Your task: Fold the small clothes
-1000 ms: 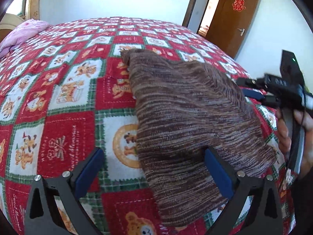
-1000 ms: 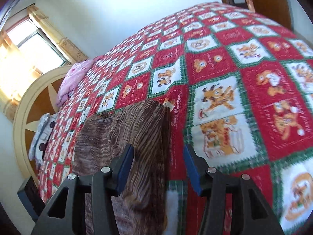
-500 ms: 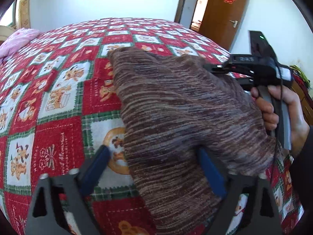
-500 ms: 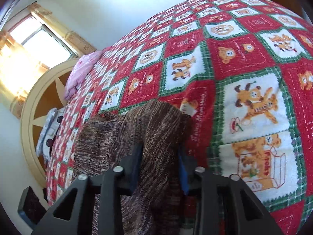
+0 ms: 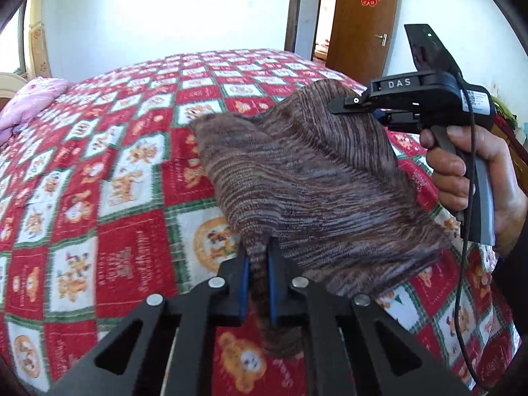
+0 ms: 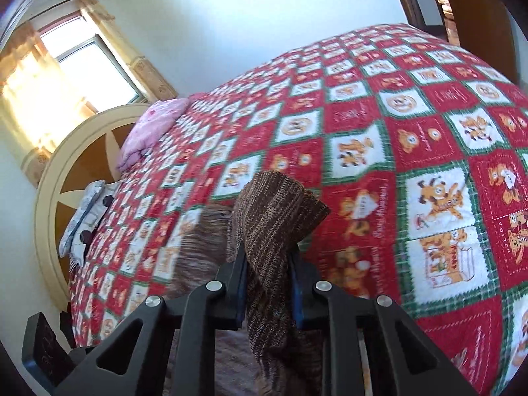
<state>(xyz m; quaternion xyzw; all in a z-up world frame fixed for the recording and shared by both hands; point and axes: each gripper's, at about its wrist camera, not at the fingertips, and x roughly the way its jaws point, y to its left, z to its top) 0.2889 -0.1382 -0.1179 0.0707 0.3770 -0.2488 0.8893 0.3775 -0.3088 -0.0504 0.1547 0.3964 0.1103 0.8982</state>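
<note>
Left gripper (image 5: 258, 264) clamped on near edge of brown striped knit garment (image 5: 316, 178); cloth below blue pads lost behind black frame. Right gripper (image 6: 268, 275) pinching bunched fold of same knit (far corner sticks up past fingertips), lower part cut off by frame. Garment held up between both tools above red-white-green cartoon-patch bedspread (image 5: 125, 178). Left view alone shows right hand (image 5: 475, 178) on trigger, wooden door (image 5: 363, 23). Right view alone: round headboard (image 6: 66, 171), pink pillow (image 6: 151, 128), window (image 6: 79, 62); left side of knit motion-blurred.

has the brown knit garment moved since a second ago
Yes. The brown knit garment has risen off the patchwork quilt, its near edges now pinched by both hand-held grippers.
</note>
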